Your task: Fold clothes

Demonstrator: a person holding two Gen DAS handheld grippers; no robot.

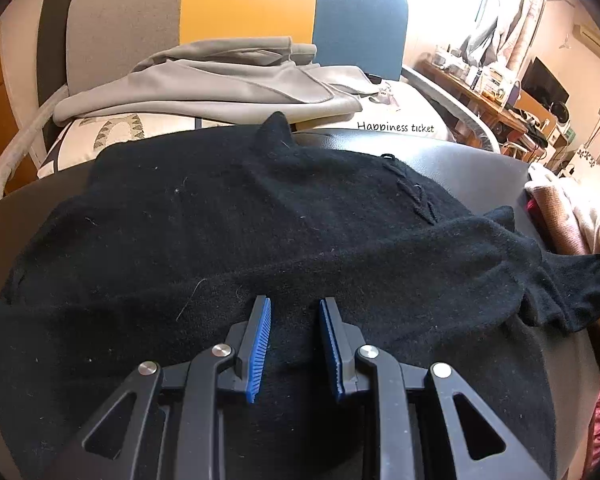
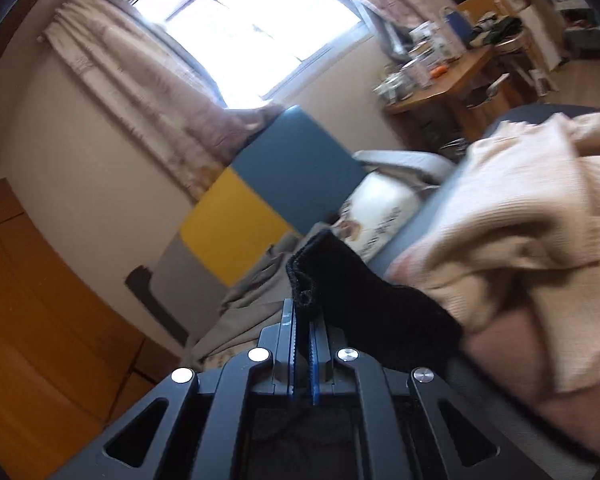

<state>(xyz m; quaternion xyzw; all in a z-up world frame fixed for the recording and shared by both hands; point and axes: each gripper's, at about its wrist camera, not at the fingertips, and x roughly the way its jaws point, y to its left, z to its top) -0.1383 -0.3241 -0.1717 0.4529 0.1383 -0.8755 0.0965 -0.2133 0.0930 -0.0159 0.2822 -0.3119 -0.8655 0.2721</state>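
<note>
A black knit sweater (image 1: 260, 220) lies spread over a dark tabletop (image 1: 460, 152) and fills most of the left wrist view. My left gripper (image 1: 294, 302) points down at its near part. Its blue pads (image 1: 260, 340) stand apart, with flat black knit showing in the gap and nothing clamped. In the right wrist view my right gripper (image 2: 302, 312) is shut on a rolled edge of the black sweater (image 2: 360, 300), which is lifted and trails away to the right. That view is blurred by motion.
A folded grey garment (image 1: 220, 84) rests on a printed pillow (image 1: 400, 112) beyond the table. A heap of cream and pink clothes (image 1: 572, 216) (image 2: 520, 220) lies at the table's right side. A cluttered wooden desk (image 2: 440, 88) stands near the window.
</note>
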